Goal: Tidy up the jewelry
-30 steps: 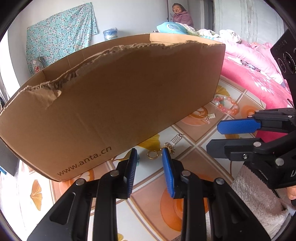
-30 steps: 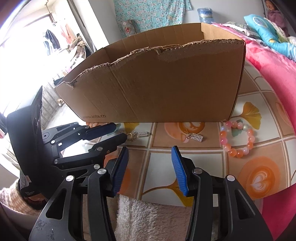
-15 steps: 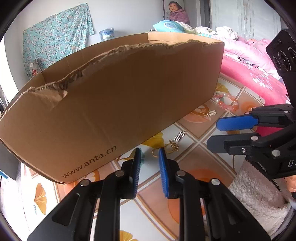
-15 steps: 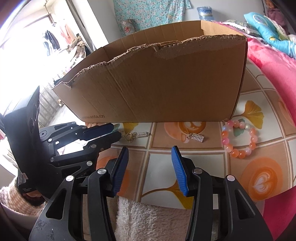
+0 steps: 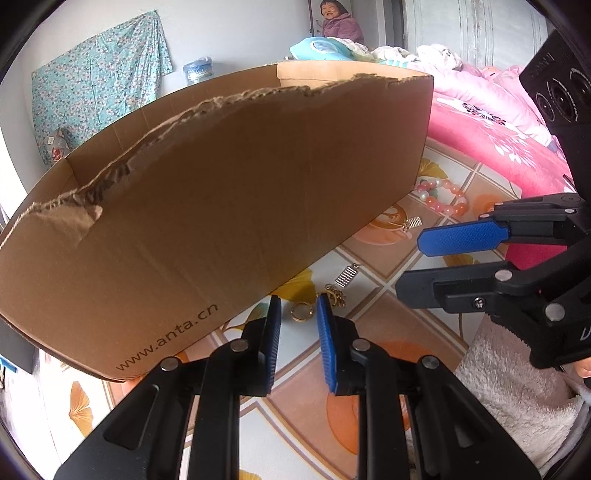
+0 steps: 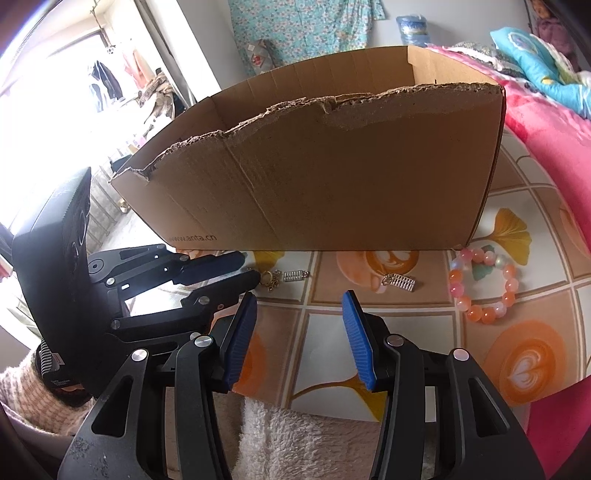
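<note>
A gold ring with a gold chain and a silver abacus charm lies on the patterned tabletop, in front of the cardboard box. My left gripper hovers just over the ring, its jaws narrow but apart; the ring shows in the gap, untouched by the pads. A second silver charm and a pink-orange bead bracelet lie further right. My right gripper stands open and empty, short of the charms. The right wrist view shows the left gripper beside the gold chain.
The torn-rimmed cardboard box stands open-topped right behind the jewelry. A pink bedspread borders the table on the right. White fleece fabric lies under the grippers. A person sits far back in the room.
My left gripper's jaws have narrowed and its tips now frame the gold ring. The right gripper and the jewelry have stayed put.
</note>
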Available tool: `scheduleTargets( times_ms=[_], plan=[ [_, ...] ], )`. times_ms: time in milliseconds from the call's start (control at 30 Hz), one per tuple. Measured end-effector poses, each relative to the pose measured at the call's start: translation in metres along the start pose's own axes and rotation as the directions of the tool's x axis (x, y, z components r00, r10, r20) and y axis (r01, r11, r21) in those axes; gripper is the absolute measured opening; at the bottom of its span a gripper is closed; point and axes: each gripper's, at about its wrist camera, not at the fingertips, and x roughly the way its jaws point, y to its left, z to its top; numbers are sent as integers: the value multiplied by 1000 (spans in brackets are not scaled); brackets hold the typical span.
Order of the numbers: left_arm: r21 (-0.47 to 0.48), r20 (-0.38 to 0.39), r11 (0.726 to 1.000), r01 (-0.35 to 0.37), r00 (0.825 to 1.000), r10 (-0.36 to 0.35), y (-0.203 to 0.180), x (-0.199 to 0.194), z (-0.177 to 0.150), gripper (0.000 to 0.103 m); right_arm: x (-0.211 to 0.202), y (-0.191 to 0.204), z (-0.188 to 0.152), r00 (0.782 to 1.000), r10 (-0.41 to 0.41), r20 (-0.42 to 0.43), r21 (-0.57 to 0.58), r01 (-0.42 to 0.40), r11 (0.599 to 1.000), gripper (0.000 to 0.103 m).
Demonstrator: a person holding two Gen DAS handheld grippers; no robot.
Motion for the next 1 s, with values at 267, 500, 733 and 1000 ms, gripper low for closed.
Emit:
scheduleTargets(
  times_ms=[267, 500, 733, 1000],
  plan=[
    [0, 10, 999, 41, 999, -41, 2, 0, -1, 10, 1, 2, -5, 1000, 0, -5, 4, 0, 1000, 45],
    [-3, 14, 999, 34, 999, -34, 1, -1, -4, 10, -2, 2, -4, 1000, 5, 8, 0, -5, 1000, 45],
    [-80, 4, 997, -17, 1000, 17, 20, -9, -14, 10, -4, 23, -3, 1000, 25, 19, -116, -22, 993, 41],
    [-152, 20, 988, -33, 999, 37, 38, -17, -29, 10, 24, 45, 7, 997, 43, -58, -199, -54, 979, 28]
  ],
)
